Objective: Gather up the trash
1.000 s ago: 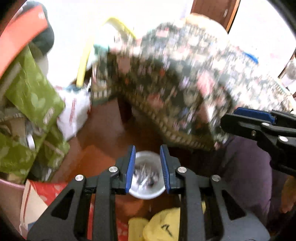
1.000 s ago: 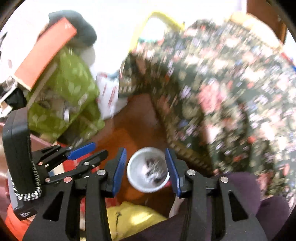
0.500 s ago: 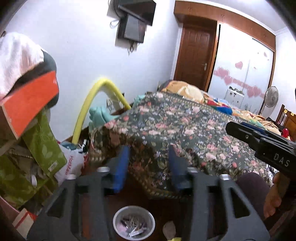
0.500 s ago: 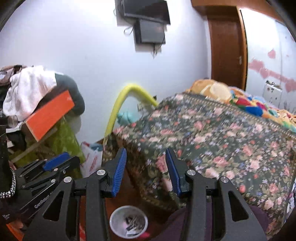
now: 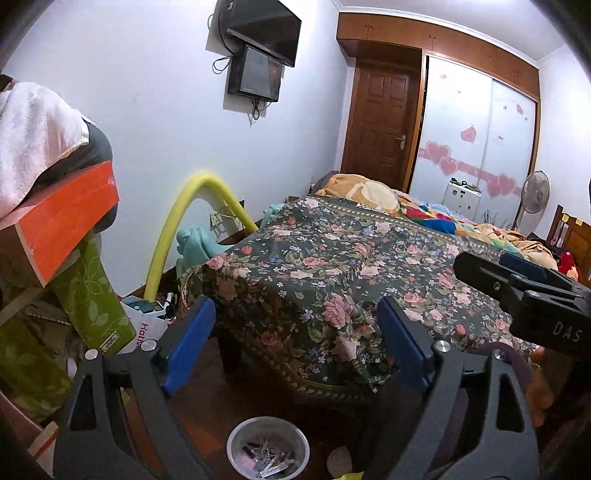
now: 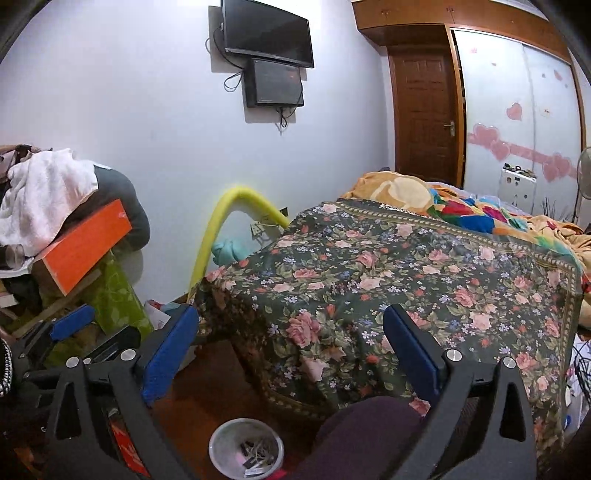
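The left tongs (image 5: pixel 295 341), black-framed with blue pads, are spreading wider, and nothing sits between the pads; they are released, pointed over the corner of the bed. The right tongs (image 6: pixel 291 350), of the same build, are also widening with nothing between them. In the left wrist view the right tongs reach in from the right edge, and in the right wrist view the left tongs show at the lower left.

Below both pairs, on the dark reddish wooden floor (image 5: pixel 255 391), stands a small round translucent white plastic cup (image 5: pixel 268 446) holding scraps of paper and small dark bits of trash; it is upright, apart from either pair of tongs. A crumpled pale scrap (image 5: pixel 338 461) lies on the floor just beside it on the right.

Beyond them a dark floral bedspread with pink roses (image 5: pixel 351 280) hangs over the bed corner, with orange and multicoloured blankets further back. A bent yellow foam tube (image 5: pixel 173 236) arches against the pale wall beside the bed. At left a heap includes an orange-faced board (image 5: pixel 70 221), a white towel (image 5: pixel 33 140) and green leaf-patterned wrapping (image 5: pixel 92 295). A black flat screen (image 5: pixel 264 31) is mounted high on the wall, next to a brown wooden door (image 5: pixel 380 125).
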The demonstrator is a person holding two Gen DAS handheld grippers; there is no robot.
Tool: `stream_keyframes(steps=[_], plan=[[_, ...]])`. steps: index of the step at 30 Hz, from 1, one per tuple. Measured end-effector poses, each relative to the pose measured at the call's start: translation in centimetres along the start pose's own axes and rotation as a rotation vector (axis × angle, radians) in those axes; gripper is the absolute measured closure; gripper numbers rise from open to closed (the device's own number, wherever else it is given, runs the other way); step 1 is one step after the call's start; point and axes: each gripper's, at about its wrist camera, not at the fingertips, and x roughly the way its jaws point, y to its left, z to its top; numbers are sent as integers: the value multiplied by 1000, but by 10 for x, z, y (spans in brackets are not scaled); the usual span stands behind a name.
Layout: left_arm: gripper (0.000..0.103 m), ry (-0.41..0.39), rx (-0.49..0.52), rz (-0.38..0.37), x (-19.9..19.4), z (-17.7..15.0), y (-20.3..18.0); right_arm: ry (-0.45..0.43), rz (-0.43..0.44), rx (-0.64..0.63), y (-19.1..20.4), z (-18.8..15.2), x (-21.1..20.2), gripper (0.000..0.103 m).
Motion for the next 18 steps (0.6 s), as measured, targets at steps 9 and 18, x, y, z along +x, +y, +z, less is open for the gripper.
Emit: stream_keyframes(steps=[9, 18], plan=[[14, 2, 3, -9, -1, 0, -2, 0, -4, -5, -3, -2, -1, 4], [14, 12, 1, -9, -1, 0, -5, 26, -2, 6, -7, -4, 2, 4]])
